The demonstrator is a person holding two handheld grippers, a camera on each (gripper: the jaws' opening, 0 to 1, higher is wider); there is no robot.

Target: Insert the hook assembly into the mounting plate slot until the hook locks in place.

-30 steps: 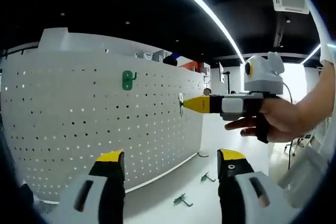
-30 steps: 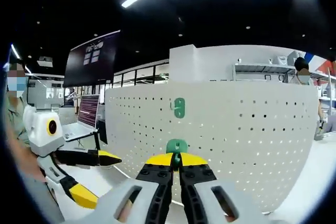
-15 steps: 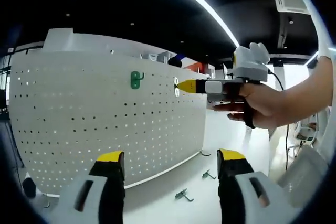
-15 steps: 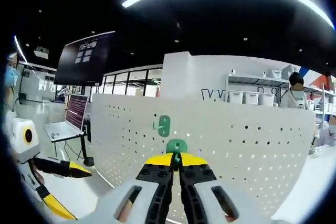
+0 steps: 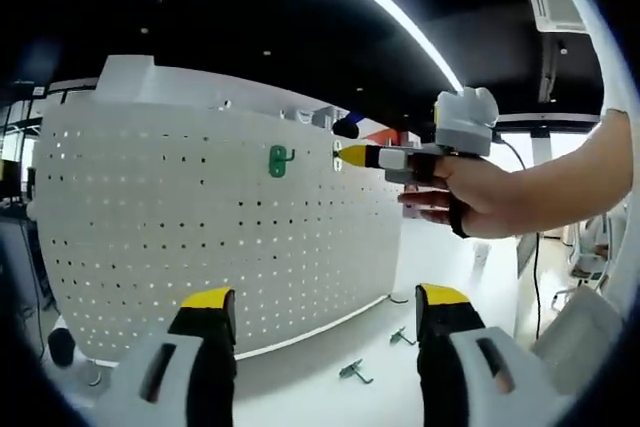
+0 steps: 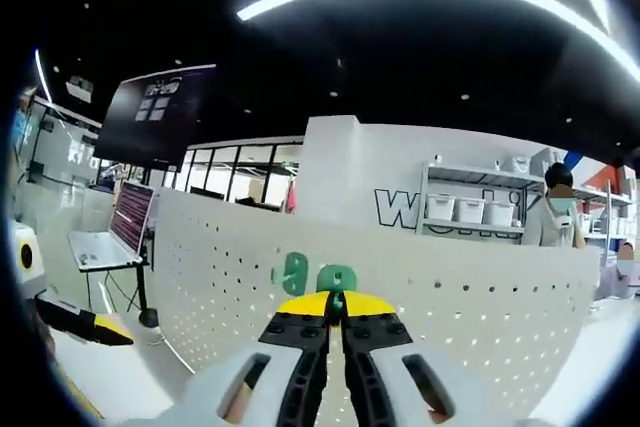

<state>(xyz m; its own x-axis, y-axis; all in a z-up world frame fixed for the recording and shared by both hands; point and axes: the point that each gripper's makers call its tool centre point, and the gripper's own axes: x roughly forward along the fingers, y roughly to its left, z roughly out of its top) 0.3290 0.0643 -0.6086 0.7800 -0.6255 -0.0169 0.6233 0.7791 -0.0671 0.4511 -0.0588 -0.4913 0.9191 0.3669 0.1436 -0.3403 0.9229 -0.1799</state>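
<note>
A white perforated mounting plate (image 5: 200, 237) stands upright on the table, with one green hook (image 5: 280, 160) hanging near its top edge. My left gripper (image 5: 325, 303) is open and holds nothing, its yellow-tipped jaws spread wide below the plate. My right gripper (image 5: 347, 155), held by a hand, reaches in from the right, just right of the hung hook at the same height. In the right gripper view my right gripper (image 6: 337, 300) is shut on a second green hook (image 6: 338, 278), close to the plate (image 6: 460, 307) and beside the hung hook (image 6: 292, 272).
Two loose dark green hooks (image 5: 350, 372) (image 5: 398, 335) lie on the white table in front of the plate. A black cable (image 5: 395, 298) runs by the plate's right end. Behind the plate are a dark screen (image 6: 152, 115), a laptop (image 6: 108, 239), shelves and a person (image 6: 555, 219).
My right gripper has lifted with its green hook and moved left, from beside the plate's middle rows to level with the hung hook near the top. My left gripper stays open.
</note>
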